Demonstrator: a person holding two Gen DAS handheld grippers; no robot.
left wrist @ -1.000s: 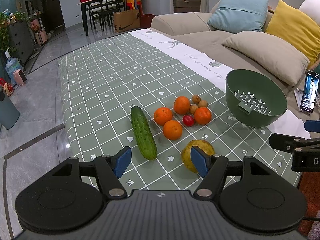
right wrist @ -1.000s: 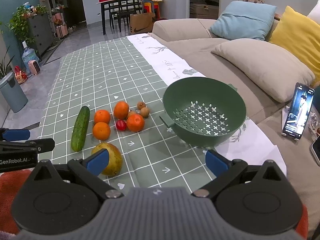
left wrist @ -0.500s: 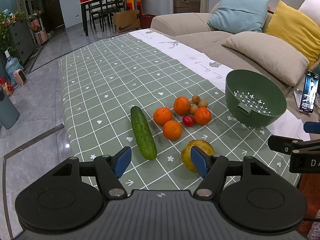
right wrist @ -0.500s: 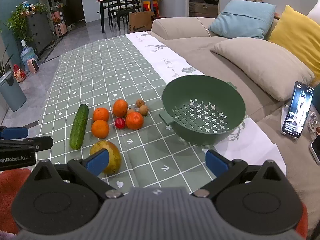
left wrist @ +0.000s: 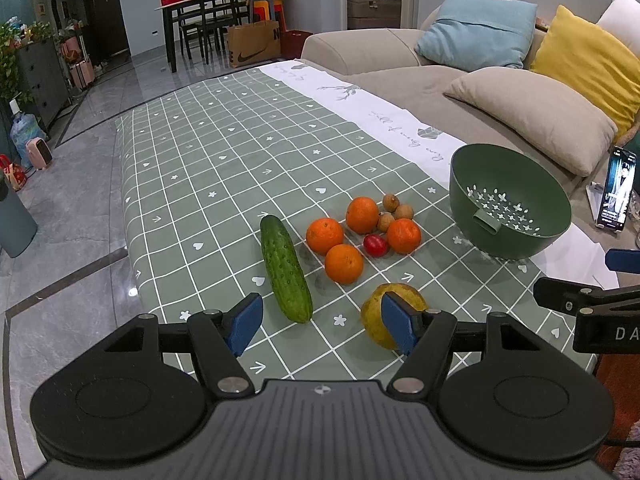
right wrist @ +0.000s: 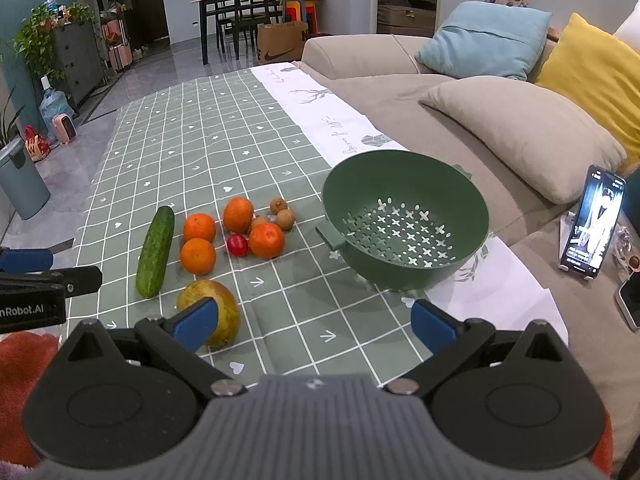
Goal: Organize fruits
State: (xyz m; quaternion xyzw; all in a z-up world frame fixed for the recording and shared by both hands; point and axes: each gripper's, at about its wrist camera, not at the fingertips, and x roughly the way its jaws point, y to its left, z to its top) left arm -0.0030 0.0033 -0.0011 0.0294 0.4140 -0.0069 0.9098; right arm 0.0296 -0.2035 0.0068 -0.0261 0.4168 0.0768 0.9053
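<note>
Just ahead of the left gripper, open and empty, the cucumber lies lengthwise; the open right gripper is farther

Home living room, open to a dining area. Beige sofa with blue cushion, yellow cushion and beige pillow. Beyond the sofa: dark dining table with chairs, a paper shopping bag beside it. Left of the sofa: grey tiled floor, potted plant on a cabinet, water jug, suitcases.
</note>
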